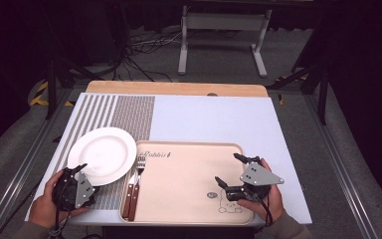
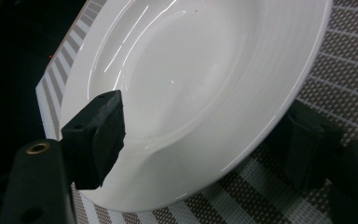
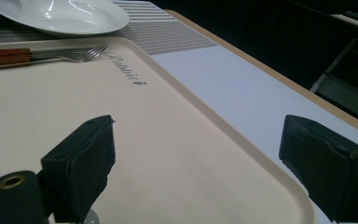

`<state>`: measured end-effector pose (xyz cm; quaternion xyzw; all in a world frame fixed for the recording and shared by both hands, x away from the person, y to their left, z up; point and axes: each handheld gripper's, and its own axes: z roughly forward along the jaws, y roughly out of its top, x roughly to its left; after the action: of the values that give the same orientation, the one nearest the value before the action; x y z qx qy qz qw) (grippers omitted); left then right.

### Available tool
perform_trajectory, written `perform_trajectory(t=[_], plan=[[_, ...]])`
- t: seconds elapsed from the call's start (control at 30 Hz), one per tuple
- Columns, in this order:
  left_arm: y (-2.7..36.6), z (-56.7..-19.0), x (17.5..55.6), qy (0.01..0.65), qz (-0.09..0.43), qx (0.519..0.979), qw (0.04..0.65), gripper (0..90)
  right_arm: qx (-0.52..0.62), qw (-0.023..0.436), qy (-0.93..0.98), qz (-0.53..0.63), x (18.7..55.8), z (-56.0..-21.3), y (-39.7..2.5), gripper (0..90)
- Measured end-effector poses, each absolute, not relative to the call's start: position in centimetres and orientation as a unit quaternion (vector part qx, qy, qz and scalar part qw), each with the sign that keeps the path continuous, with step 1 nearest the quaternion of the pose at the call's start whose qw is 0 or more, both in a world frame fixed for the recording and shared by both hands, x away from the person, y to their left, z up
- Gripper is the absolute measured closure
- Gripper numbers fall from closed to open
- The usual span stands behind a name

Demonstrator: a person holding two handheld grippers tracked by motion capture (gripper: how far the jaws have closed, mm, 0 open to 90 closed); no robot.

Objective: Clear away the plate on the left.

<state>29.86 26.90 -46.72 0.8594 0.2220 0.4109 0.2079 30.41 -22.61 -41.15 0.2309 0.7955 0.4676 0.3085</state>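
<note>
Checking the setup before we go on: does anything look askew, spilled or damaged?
Nothing stands out. The white plate looks whole and clean, the cutlery lies straight along the tray's left edge, and no spill shows.

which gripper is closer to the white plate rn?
Left. The left gripper is at the white plate's near rim, open jaws straddling it. The right gripper is open over the tray's far side.
</note>
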Motion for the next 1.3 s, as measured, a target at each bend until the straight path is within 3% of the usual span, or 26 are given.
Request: perform_trajectory(t=[0.4,0.5,0.67,1.0,1.3], plan=[[26.0,-46.9,30.6,0.2,0.405,0.868,0.204,34.7,0.226,0.306,0.8,0.464,30.4,-41.3,-22.3,11.8],[25.6,-46.9,30.6,0.18,0.404,0.876,0.192,43.1,0.226,0.306,0.801,0.463,30.4,-41.4,-22.3,11.8],[25.1,-47.0,30.6,0.163,0.383,0.891,0.183,68.6,0.225,0.307,0.801,0.463,30.3,-41.3,-22.2,11.8],[23.9,-46.7,30.9,0.111,0.413,0.897,0.115,75.9,0.228,0.319,0.796,0.461,30.2,-41.1,-22.4,11.8],[23.1,-46.6,31.0,0.083,0.44,0.889,0.097,81.9,0.225,0.323,0.8,0.452,30.1,-41.2,-22.2,12.4]])
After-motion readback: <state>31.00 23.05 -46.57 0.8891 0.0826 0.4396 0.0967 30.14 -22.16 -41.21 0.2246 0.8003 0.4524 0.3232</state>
